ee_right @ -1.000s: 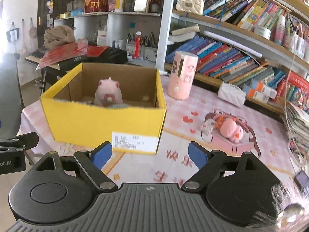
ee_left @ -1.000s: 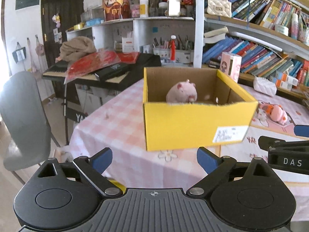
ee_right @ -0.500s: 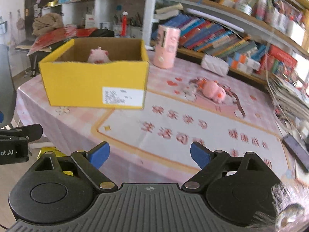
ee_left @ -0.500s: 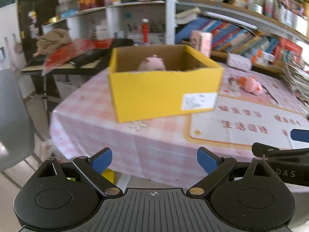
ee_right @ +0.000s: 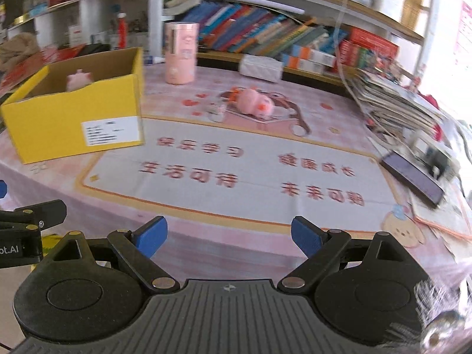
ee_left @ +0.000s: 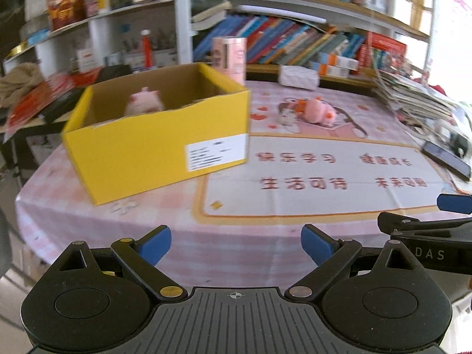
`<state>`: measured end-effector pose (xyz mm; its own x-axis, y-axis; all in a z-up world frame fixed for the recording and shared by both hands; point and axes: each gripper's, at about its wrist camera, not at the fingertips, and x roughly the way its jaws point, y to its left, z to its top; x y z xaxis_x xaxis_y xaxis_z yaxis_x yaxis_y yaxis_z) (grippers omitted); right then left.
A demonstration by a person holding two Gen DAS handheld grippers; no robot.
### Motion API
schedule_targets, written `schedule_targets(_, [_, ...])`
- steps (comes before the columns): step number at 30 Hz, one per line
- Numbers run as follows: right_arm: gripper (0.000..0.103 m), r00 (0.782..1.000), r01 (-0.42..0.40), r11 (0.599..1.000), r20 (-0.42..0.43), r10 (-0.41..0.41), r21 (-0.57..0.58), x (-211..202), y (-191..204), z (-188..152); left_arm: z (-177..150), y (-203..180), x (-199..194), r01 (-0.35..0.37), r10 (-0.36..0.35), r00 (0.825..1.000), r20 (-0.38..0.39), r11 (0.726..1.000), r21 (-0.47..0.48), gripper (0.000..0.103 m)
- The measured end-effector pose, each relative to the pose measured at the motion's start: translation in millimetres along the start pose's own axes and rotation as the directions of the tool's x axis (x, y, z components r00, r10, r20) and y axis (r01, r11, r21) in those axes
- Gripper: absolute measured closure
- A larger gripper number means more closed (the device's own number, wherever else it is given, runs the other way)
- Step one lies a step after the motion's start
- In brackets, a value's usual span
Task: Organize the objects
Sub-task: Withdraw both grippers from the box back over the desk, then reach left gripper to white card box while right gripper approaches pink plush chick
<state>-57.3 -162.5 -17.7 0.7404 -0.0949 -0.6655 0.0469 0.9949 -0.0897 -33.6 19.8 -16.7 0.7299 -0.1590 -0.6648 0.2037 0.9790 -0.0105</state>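
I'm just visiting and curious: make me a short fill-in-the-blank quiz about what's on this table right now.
1. The yellow cardboard box holds a pink plush ____.
2. Another pink plush toy lies on the ____, outside the box.
3. The tall pink cylinder stands ____.
4. Both the left gripper and the right gripper hold ____.

Missing words: toy; tablecloth; upright; nothing

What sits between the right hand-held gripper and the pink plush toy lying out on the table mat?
Nothing visible. From the right hand-held gripper, open and empty, only bare printed mat stretches up to the pink plush toy. The yellow box stands off to the left and the phone off to the right, both clear of that line.
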Motion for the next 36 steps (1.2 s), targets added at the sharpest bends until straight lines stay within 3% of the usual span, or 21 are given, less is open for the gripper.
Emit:
schedule_targets(16, [0.012, 0.996, 0.086, 0.994, -0.010, -0.086, 0.067, 33, -64, 30, 47, -58, 50, 0.097, -0.097, 0.995, 0.001, 0.993, 0.072, 0.007])
schedule_targets(23, [0.013, 0.998, 0.057, 0.996, -0.010, -0.057, 0.070, 58, -83, 54, 69, -72, 73, 0.092, -0.093, 0.996, 0.007, 0.993, 0.073, 0.007])
schedule_targets(36, [0.017, 0.998, -0.056, 0.998, 0.009, 0.056, 0.000, 104, -101, 99, 103, -81, 107, 0.035, -0.034, 0.998, 0.045, 0.999, -0.031, 0.007])
